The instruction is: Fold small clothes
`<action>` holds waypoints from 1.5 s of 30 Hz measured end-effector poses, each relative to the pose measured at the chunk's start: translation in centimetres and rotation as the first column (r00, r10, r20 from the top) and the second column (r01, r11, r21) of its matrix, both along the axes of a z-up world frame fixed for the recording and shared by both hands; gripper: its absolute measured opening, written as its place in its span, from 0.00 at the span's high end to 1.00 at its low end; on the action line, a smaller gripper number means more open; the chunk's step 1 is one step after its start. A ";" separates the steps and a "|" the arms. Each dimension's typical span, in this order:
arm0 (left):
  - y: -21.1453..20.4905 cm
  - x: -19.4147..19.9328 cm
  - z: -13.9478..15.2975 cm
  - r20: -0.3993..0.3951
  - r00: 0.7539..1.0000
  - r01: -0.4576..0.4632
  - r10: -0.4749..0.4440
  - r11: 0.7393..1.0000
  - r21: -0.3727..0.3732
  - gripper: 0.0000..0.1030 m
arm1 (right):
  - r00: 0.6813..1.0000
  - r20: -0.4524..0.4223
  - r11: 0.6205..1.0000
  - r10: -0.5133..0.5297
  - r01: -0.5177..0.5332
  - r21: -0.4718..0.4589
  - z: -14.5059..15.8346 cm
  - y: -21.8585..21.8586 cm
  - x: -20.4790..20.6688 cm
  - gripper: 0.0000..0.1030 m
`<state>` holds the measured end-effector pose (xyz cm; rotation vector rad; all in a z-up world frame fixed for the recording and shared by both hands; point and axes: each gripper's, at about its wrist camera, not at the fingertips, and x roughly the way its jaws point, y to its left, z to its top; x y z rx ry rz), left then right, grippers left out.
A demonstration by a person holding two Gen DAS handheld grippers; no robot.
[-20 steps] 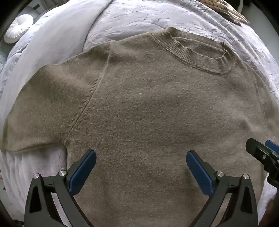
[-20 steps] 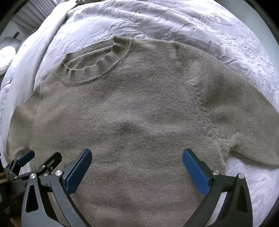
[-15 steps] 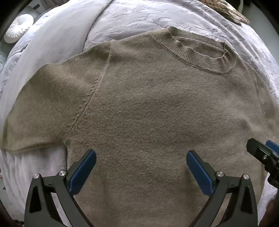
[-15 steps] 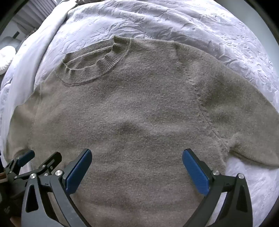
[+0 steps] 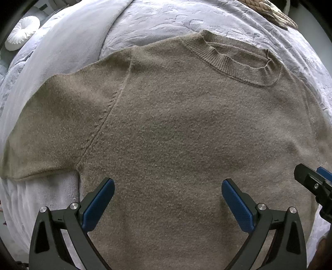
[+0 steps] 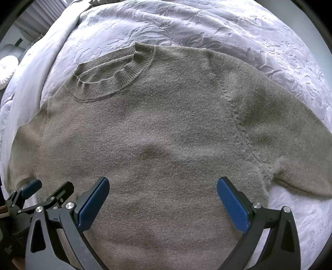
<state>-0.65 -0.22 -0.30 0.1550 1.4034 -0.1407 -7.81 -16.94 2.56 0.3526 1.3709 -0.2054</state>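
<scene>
A taupe short-sleeved knit sweater [image 5: 176, 128] lies spread flat, front up, on a pale lilac bed cover, its ribbed collar [image 5: 234, 60] at the far side. My left gripper [image 5: 168, 193] hovers open above the sweater's lower left body, nothing between its blue pads. In the right wrist view the same sweater [image 6: 157, 135] fills the frame, collar [image 6: 112, 72] at the upper left, one sleeve [image 6: 290, 145] reaching right. My right gripper [image 6: 162, 192] hangs open over the lower right body, pointing steeply down, also empty. Each view catches the other gripper at its edge.
The embossed lilac bed cover [image 6: 186, 25] surrounds the sweater. A smoother lilac blanket [image 5: 68, 41] lies at the left. A round white cushion [image 5: 20, 33] sits at the far left corner, and a woven tan item [image 5: 269, 10] at the far right.
</scene>
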 end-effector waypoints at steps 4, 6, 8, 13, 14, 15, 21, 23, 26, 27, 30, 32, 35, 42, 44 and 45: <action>-0.1 -0.1 -0.2 0.005 1.000 0.000 0.000 1.000 0.004 0.00 | 1.000 0.001 1.000 0.002 -0.002 -0.001 0.0 0.0 -0.1 0.00; 0.7 -0.3 0.3 0.007 1.000 0.000 0.000 1.000 0.001 0.00 | 1.000 0.000 1.000 0.002 -0.002 0.000 0.0 0.0 -0.1 0.00; 0.7 -0.4 0.4 0.013 1.000 0.000 0.000 1.000 0.000 0.00 | 1.000 0.000 1.000 0.001 -0.001 0.000 0.1 0.0 -0.1 0.00; 0.7 -0.8 0.5 0.020 1.000 0.000 0.000 1.000 -0.006 0.00 | 1.000 -0.001 1.000 0.002 -0.002 -0.001 0.0 0.1 -0.1 0.00; 0.8 -0.8 0.5 0.015 1.000 0.000 0.000 1.000 -0.007 0.00 | 1.000 -0.001 1.000 0.002 -0.002 -0.001 0.0 0.2 0.0 0.00; 0.8 -0.8 0.5 0.010 1.000 0.001 0.000 1.000 -0.008 0.00 | 1.000 -0.001 1.000 0.003 -0.003 -0.002 0.0 0.1 0.0 0.00; 0.7 -0.9 0.5 0.001 1.000 0.000 0.000 1.000 -0.001 0.00 | 1.000 -0.002 1.000 0.005 -0.005 -0.002 0.0 0.1 0.0 0.00; 0.8 -0.8 0.5 -0.003 1.000 0.000 0.000 1.000 0.007 0.00 | 1.000 -0.002 1.000 0.005 -0.005 -0.002 0.0 0.1 0.0 0.00; 0.9 -0.9 0.4 -0.012 1.000 0.000 0.000 1.000 0.009 0.00 | 1.000 -0.001 1.000 0.005 -0.005 -0.003 0.0 0.2 0.0 0.00; 0.9 -0.9 0.4 -0.013 1.000 0.000 0.000 1.000 0.009 0.00 | 1.000 -0.001 1.000 0.005 -0.005 -0.001 0.0 0.2 0.0 0.00; 1.0 -0.8 0.3 -0.025 1.000 -0.001 0.001 1.000 0.016 0.00 | 1.000 -0.002 1.000 0.007 -0.007 -0.001 -0.1 0.3 0.0 0.00; 1.0 -0.8 0.3 -0.017 1.000 -0.001 0.001 1.000 0.009 0.00 | 1.000 -0.003 1.000 0.007 -0.007 0.000 -0.1 0.4 -0.1 0.00; 0.9 -0.8 0.3 -0.016 1.000 0.000 0.001 1.000 0.009 0.00 | 1.000 -0.003 1.000 0.007 -0.007 -0.001 -0.1 0.5 -0.1 0.00; 1.0 -0.9 0.3 -0.023 1.000 -0.002 0.002 1.000 0.007 0.00 | 1.000 -0.003 1.000 0.007 -0.007 -0.001 -0.1 0.6 0.0 0.00; 1.2 -0.8 0.4 -0.015 1.000 -0.003 0.003 1.000 0.003 0.00 | 1.000 -0.003 1.000 0.007 -0.007 -0.002 -0.1 0.7 0.0 0.00; 1.2 -0.8 0.4 -0.015 1.000 -0.003 0.003 1.000 0.002 0.00 | 1.000 -0.003 1.000 0.007 -0.007 -0.002 -0.1 0.7 0.0 0.00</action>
